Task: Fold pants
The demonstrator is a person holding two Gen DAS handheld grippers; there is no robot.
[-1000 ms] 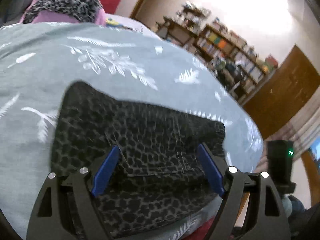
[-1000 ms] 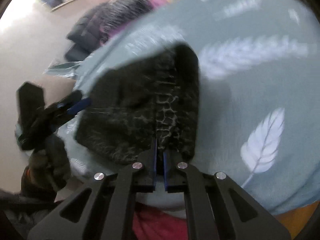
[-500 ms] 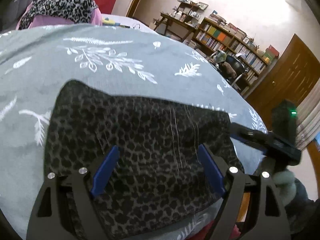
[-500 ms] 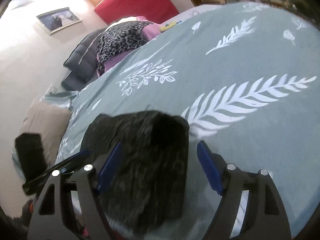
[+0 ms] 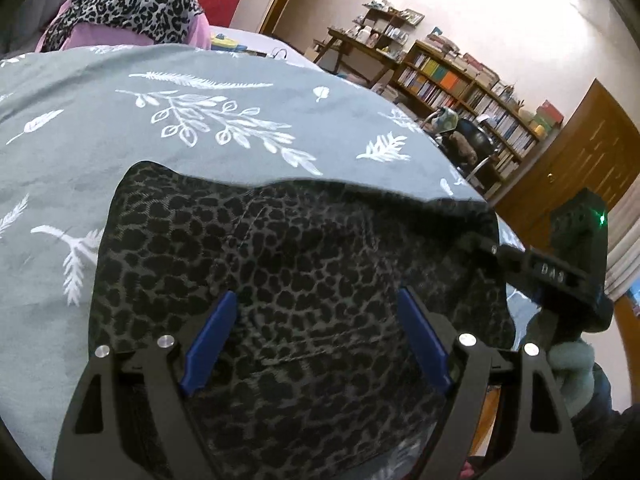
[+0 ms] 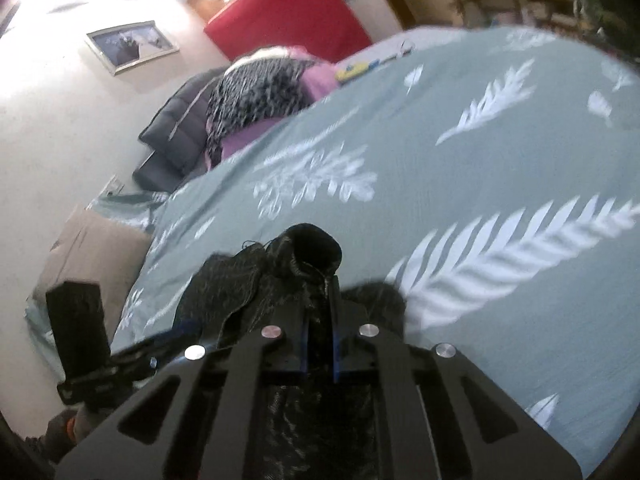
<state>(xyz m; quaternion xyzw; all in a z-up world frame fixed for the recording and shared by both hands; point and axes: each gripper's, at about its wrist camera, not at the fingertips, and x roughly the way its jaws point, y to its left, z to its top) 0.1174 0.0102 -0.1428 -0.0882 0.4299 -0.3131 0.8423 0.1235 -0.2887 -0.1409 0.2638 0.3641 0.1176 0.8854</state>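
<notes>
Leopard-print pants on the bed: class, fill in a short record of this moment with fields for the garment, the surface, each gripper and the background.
garment: dark leopard-print pants, folded into a compact block
surface: grey-green bedspread with white leaf print
left gripper: open, blue fingers spread over the pants
right gripper: shut on pants, bunched fabric rising between the fingers
background: clothes pile at the head of the bed; bookshelf by the wall
</notes>
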